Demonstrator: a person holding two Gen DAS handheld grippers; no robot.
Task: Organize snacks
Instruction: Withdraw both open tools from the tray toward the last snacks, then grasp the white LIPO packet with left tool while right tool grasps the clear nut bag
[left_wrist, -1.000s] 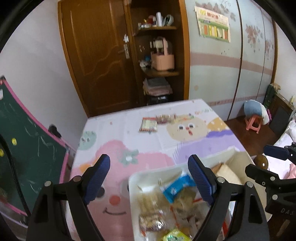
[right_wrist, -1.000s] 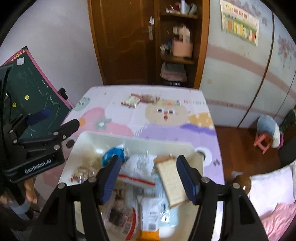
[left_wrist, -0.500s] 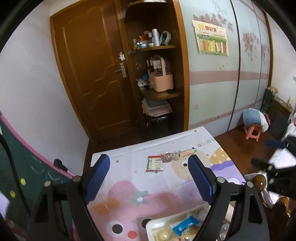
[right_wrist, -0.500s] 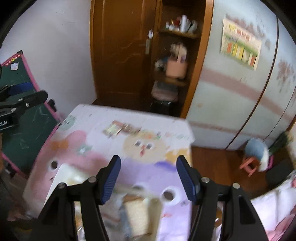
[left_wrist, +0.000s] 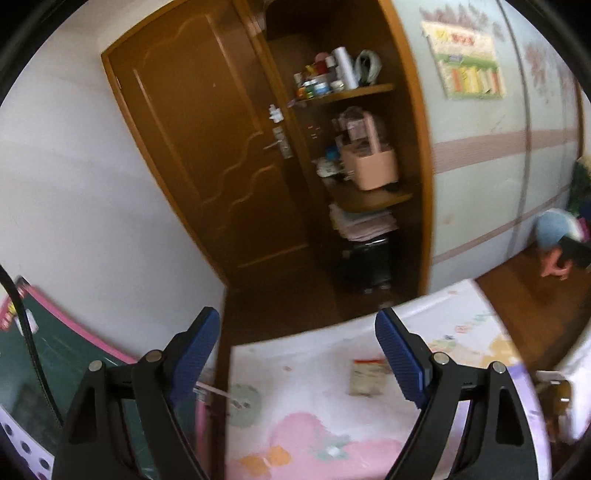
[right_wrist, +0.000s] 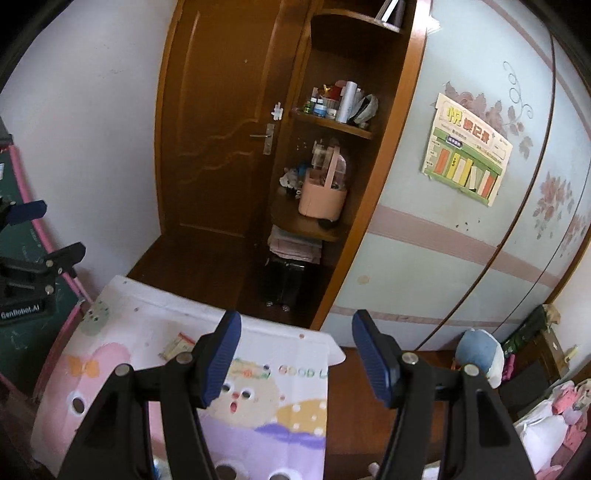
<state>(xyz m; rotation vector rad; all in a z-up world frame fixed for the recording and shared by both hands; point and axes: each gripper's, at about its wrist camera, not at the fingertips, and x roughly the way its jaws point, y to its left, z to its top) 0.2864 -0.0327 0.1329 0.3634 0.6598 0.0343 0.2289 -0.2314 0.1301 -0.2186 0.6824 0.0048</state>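
Observation:
A small snack packet (left_wrist: 365, 376) lies on the cartoon-print table cover (left_wrist: 303, 406) toward its far edge; it also shows in the right wrist view (right_wrist: 177, 345). My left gripper (left_wrist: 297, 354) is open and empty, raised well above the table and tilted up toward the door. My right gripper (right_wrist: 295, 356) is open and empty, also high above the table cover (right_wrist: 258, 398). The left gripper's body (right_wrist: 29, 280) shows at the left edge of the right wrist view. The snack tray is out of view.
A brown door (right_wrist: 218, 140) and open wooden shelves with a pink basket (right_wrist: 321, 195) stand behind the table. A green chalkboard (left_wrist: 48, 373) leans at the left. A blue stool and bedding (right_wrist: 480, 354) are at the right on the wooden floor.
Both grippers have lifted and tilted upward, away from the tray of snacks. The tray has dropped out of both views; the door and shelves now fill them.

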